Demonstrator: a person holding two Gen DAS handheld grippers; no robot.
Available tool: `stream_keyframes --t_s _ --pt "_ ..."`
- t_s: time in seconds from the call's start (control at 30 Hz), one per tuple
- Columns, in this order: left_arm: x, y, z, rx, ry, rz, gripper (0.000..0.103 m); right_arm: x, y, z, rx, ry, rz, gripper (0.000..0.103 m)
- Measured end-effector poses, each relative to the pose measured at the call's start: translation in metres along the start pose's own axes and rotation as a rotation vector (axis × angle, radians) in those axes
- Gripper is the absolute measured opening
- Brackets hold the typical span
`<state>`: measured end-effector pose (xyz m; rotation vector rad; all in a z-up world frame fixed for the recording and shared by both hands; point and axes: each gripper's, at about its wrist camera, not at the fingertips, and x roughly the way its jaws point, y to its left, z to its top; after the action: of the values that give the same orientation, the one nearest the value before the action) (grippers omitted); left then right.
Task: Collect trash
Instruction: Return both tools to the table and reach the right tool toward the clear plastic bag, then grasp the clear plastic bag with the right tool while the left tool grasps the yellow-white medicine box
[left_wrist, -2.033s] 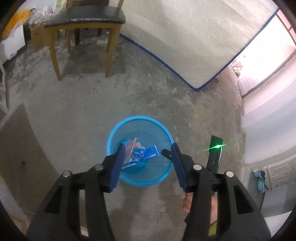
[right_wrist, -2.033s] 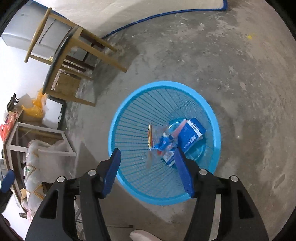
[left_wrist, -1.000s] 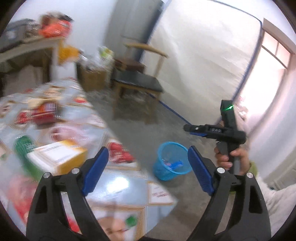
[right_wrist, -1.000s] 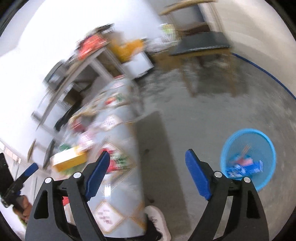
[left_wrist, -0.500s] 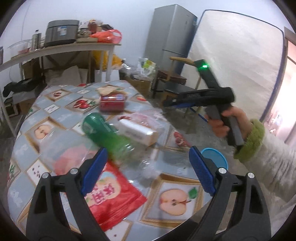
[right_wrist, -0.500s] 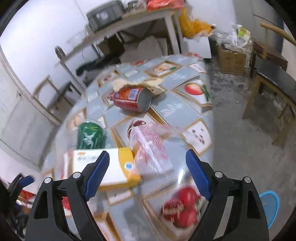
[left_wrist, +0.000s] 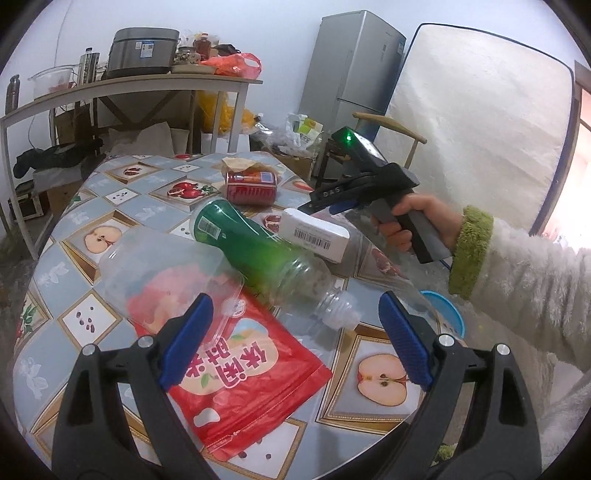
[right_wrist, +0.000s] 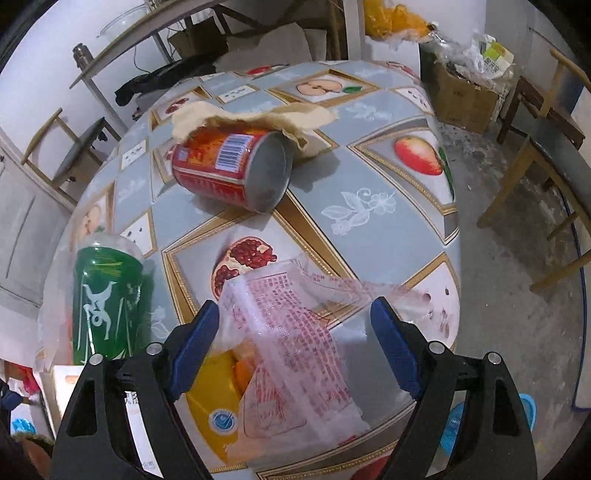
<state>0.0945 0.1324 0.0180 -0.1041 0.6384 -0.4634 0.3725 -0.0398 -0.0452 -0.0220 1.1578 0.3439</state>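
Observation:
Trash lies on a round table (left_wrist: 110, 206) with a fruit-print cloth. My left gripper (left_wrist: 293, 306) is open above a red snack bag (left_wrist: 240, 369) and the neck of a green bottle (left_wrist: 255, 251) lying on its side. A clear plastic tub (left_wrist: 159, 273) lies to the left. My right gripper (right_wrist: 293, 308) points down over a clear wrapper with red print (right_wrist: 295, 350). Its jaws are closing, the wrapper is between them, and the pads are not touching it. Under the wrapper lies a white and yellow box (right_wrist: 214, 391). A red can (right_wrist: 229, 166) lies farther off.
A blue mesh basket (left_wrist: 447, 314) stands on the floor past the table's right edge. Torn paper (right_wrist: 251, 114) lies behind the can. A wooden chair (right_wrist: 546, 147), a cardboard box (right_wrist: 461, 99), a fridge (left_wrist: 351, 62) and a shelf table (left_wrist: 129, 85) surround the table.
Both grippers swung up from the basket on the floor to the table. The right one dropped closer over the printed wrapper; the left one sank toward the red bag and bottle.

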Motion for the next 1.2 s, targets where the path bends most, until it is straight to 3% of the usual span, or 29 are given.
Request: stream_keyframes --t_s 0.2,0.4,0.57,0.9,1.2 --pt "0.000 0.007 -0.001 -0.022 -0.002 -0.014 0.087 0.003 -0.002 -0.005 0.022 0.010 0.006 0.055" --pt "-0.001 0.012 -0.003 -0.046 0.002 -0.014 0.087 -0.012 -0.013 -0.019 0.075 -0.028 0.023 0.040" --pt "-0.002 0.011 -0.005 -0.050 0.005 -0.013 0.087 -0.029 -0.036 -0.043 0.176 -0.064 0.051 0.034" --pt "0.007 -0.001 0.005 -0.049 0.048 -0.008 0.087 -0.070 -0.062 -0.131 0.336 -0.108 0.156 0.030" --pt "0.032 -0.021 0.051 0.051 0.096 -0.027 0.087 -0.089 -0.052 -0.192 0.384 -0.127 0.267 0.030"
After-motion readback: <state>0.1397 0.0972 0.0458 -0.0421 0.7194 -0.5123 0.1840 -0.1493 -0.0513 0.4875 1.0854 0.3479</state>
